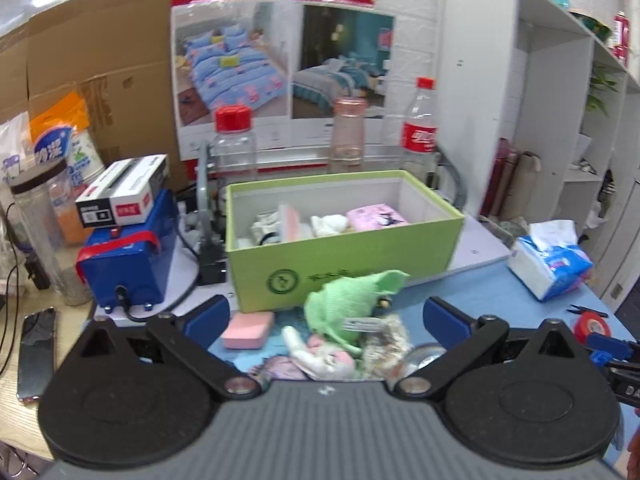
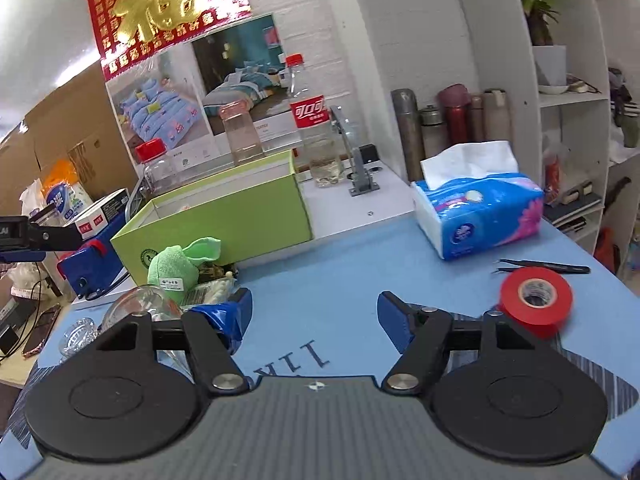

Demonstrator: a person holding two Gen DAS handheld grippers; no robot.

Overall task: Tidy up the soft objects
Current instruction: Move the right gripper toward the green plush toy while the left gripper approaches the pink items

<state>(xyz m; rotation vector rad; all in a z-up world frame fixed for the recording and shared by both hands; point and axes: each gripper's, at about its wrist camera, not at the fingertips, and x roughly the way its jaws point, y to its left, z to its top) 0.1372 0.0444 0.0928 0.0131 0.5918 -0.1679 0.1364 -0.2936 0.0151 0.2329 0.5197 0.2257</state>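
Observation:
A green box (image 1: 344,264) stands open on the blue mat, holding a pink packet (image 1: 376,215) and white soft items (image 1: 330,224). In front of it lie a green cloth toy (image 1: 348,300), a pink sponge (image 1: 248,330), a white-pink plush (image 1: 320,354) and a fuzzy beige item (image 1: 386,340). My left gripper (image 1: 326,318) hangs open just above this pile, holding nothing. In the right wrist view the green box (image 2: 224,216) and green toy (image 2: 176,266) sit at the left. My right gripper (image 2: 314,314) is open over bare mat, empty.
A tissue pack (image 2: 480,208) and a red tape roll (image 2: 534,306) with tweezers (image 2: 548,266) lie to the right. Bottles (image 1: 418,128) stand behind the box, a blue device (image 1: 128,256) to its left. Glass items (image 2: 132,308) lie near the pile. Shelves (image 2: 568,92) fill the right.

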